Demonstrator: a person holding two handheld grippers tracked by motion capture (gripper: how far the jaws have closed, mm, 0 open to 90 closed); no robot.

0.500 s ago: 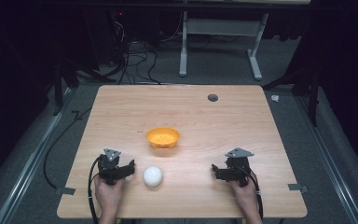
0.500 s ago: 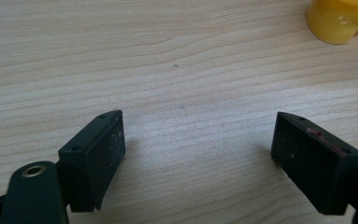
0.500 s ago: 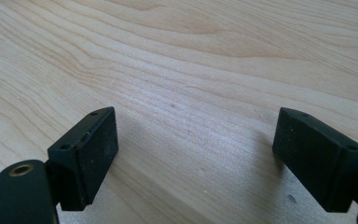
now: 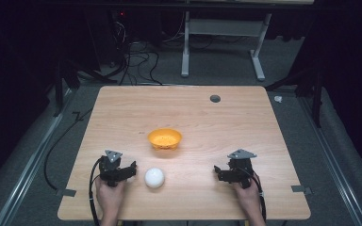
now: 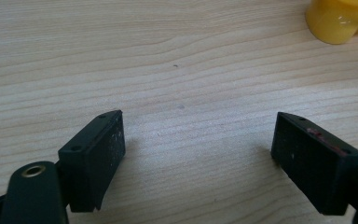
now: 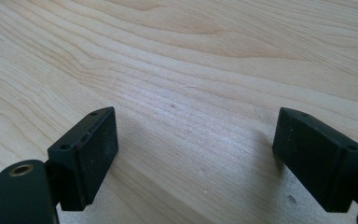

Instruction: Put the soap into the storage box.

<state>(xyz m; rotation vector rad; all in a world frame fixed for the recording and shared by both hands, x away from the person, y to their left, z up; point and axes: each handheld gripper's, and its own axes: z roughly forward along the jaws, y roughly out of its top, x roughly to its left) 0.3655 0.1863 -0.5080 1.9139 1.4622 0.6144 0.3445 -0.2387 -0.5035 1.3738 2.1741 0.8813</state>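
An orange bowl (image 4: 164, 139) stands near the middle of the wooden table (image 4: 122, 108), and its yellow-orange side shows at the top right of the left gripper view (image 5: 335, 18). A white ball (image 4: 154, 177) lies on the table in front of the bowl. My left gripper (image 4: 128, 170) sits just left of the ball, held by a hand at the near edge. It is open, with bare wood between its jaws (image 5: 198, 158). My right gripper (image 4: 218, 173) rests at the near right, pointing left. It is open over bare wood (image 6: 196, 158).
A dark round hole (image 4: 215, 98) sits in the tabletop at the far right. Behind the table are a white desk frame (image 4: 259, 61) and loose cables (image 4: 136, 52) on the floor. Metal rails run along both sides of the table.
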